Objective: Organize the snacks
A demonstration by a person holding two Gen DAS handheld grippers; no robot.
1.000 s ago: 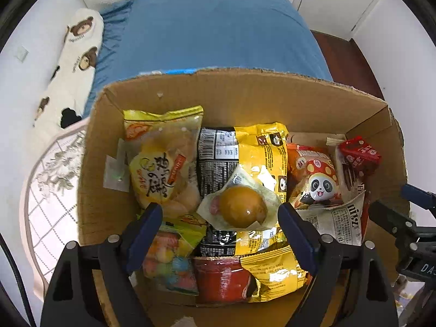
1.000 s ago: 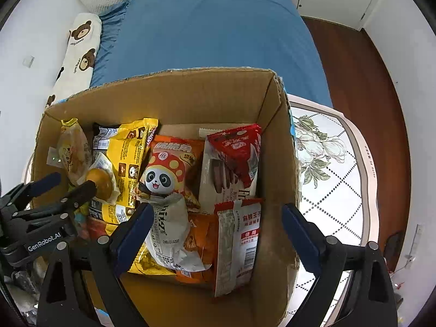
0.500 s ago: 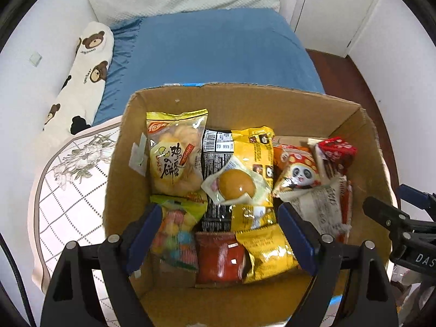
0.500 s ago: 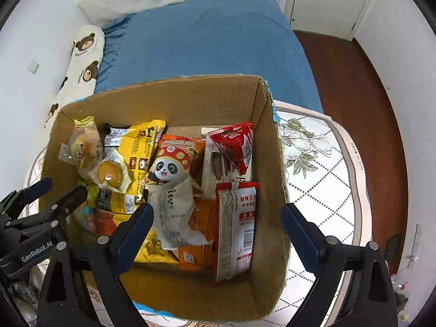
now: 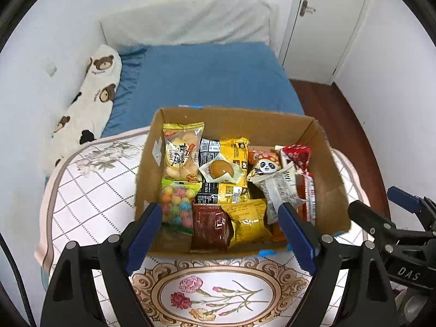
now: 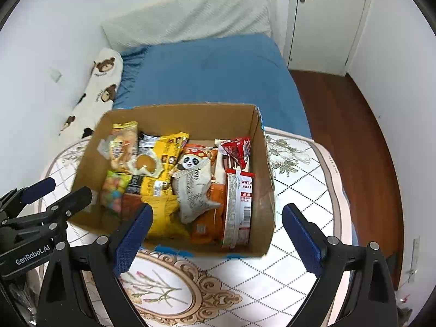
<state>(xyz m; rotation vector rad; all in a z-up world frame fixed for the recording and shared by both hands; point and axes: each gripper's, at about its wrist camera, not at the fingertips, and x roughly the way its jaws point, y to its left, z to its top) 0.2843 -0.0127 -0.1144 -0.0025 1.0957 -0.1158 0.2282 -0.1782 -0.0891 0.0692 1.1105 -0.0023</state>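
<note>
Left gripper: spread wide, holding nothing, above the near edge of the box
Right gripper: spread wide, holding nothing, over the near right corner of the box
Box: open cardboard, on a table with a flowered cloth, in front of a blue bed
Snacks: packed inside the box, lying flat and overlapping
Left side: bun bag at the back, coloured candy balls in front
Middle: small cake in clear wrap on a yellow bag
Right side: panda pack, red pack against the right wall
</note>
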